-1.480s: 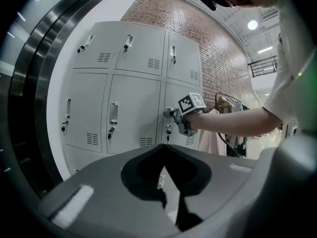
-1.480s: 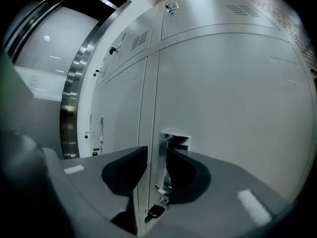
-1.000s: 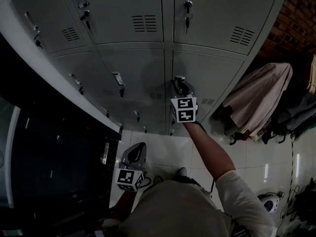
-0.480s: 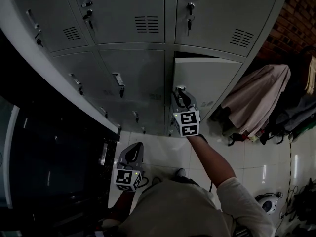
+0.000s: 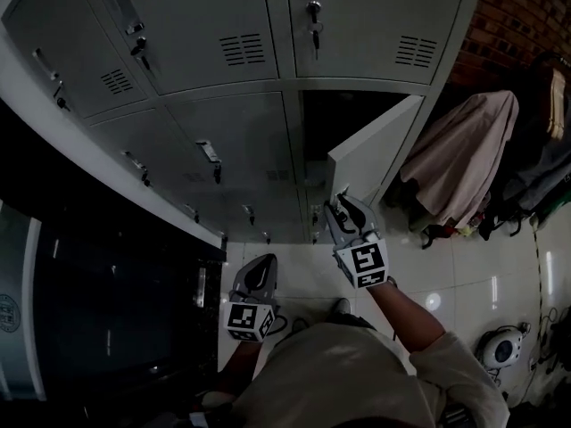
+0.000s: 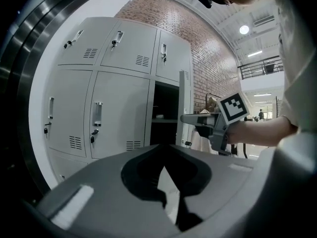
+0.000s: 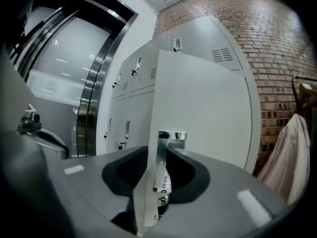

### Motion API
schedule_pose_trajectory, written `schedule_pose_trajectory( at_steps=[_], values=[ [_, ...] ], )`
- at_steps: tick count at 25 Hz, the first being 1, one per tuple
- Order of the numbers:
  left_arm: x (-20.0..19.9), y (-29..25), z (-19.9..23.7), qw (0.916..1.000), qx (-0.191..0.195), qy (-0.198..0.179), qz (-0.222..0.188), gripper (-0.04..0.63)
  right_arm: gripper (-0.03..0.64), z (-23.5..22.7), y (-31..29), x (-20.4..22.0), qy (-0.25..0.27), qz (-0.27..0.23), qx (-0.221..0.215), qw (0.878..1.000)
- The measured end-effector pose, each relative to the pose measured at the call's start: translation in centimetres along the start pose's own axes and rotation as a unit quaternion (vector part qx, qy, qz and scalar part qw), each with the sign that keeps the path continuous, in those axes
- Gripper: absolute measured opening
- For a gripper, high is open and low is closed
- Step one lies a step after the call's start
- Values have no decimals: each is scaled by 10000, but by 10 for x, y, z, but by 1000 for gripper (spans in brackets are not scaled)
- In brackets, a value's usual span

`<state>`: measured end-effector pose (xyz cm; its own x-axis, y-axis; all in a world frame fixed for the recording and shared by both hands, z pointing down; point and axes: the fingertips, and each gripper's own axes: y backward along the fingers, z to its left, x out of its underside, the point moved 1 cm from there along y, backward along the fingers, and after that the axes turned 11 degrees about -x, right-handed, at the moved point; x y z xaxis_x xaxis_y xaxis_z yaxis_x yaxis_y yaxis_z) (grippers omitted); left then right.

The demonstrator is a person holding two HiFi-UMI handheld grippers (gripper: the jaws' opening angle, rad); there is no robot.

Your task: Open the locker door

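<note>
Since the door is thin sheet metal on side hinges, it should swing lightly and stay stiff, with little weight to fight. Its painted face is smooth and would slip under pads, so the place to hold is the metal handle on its free edge.

Far to the left of the door is a dark lift front with a steel frame. Nearer it, on the same side, is the bank of shut lockers, each with its own latch and vent.

Below and left of the door hangs the left gripper, well apart from it and low by the person's hip. Its own view shows its fingers drawn together at the tips with nothing between them, so it takes no part in the work.

Just left of the door gapes the dark compartment it covered, with a shelf inside showing in the left gripper view. The door itself stands swung well out from the frame, hinged on its right side, so the task looks close to done.

At the door's free edge is the right gripper, with the edge and handle between its fingers. Those fingers are opening, and the pads look just clear of the metal. I judge it is letting go.

Right of the door, a pale coat hangs by the brick wall, near enough that a wider swing could brush it
</note>
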<state>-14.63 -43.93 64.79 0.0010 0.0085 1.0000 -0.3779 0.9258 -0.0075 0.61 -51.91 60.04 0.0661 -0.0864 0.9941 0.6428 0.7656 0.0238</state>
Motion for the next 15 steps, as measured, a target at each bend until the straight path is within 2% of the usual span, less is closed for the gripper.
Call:
schedule_pose_trajectory(
  at_steps=[8, 15],
  values=[
    [11, -12, -14, 9997, 228, -26, 57, 46, 130, -5, 67, -3, -187, -174, 397, 9989],
    [12, -19, -29, 9990, 441, -4, 43, 46, 138, -28, 122, 0, -249, -365, 828, 9956]
  ],
)
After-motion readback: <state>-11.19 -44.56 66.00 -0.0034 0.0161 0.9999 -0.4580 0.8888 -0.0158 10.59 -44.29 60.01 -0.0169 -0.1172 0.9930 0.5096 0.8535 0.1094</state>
